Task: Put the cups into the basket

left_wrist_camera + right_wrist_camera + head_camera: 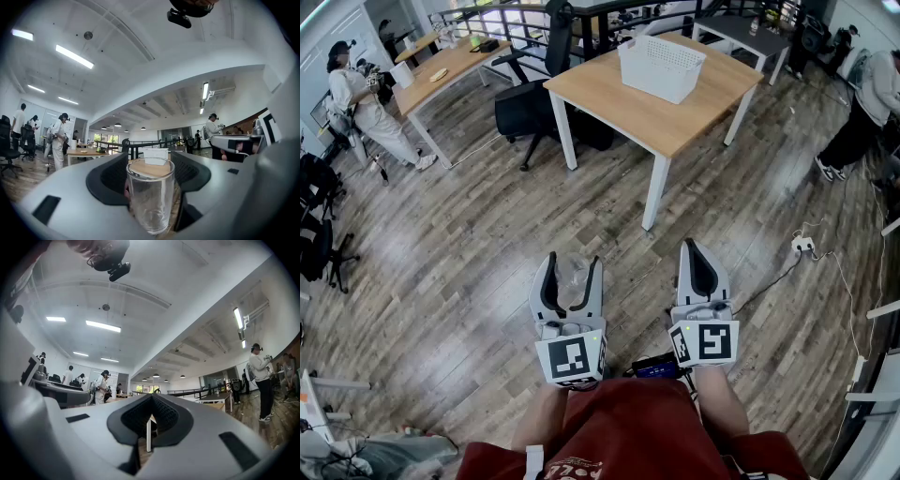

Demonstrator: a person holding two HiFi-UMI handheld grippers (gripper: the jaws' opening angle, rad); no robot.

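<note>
Gripping a clear glass cup in the left gripper, jaws clamping both sides of the glass, cup upright with rim up. Holding it in the air over the wood floor, well short of the table, off that table's near corner. Sighting straight along the left jaws, past the cup, onto the table's edge.

Holding the right gripper closed and empty, jaw tips meeting, just beside the left one and equally short of the table. Framing only a white table leg through the slot below those tips.

Showing the white basket sitting on top of the table, toward its far half, well apart from the cup.

Sitting against the table's left side: a black office chair. Lying on the floor off the table's right, nearer than its front leg: a white power strip. Standing well away from the table: one person to its left, another person to its right.
</note>
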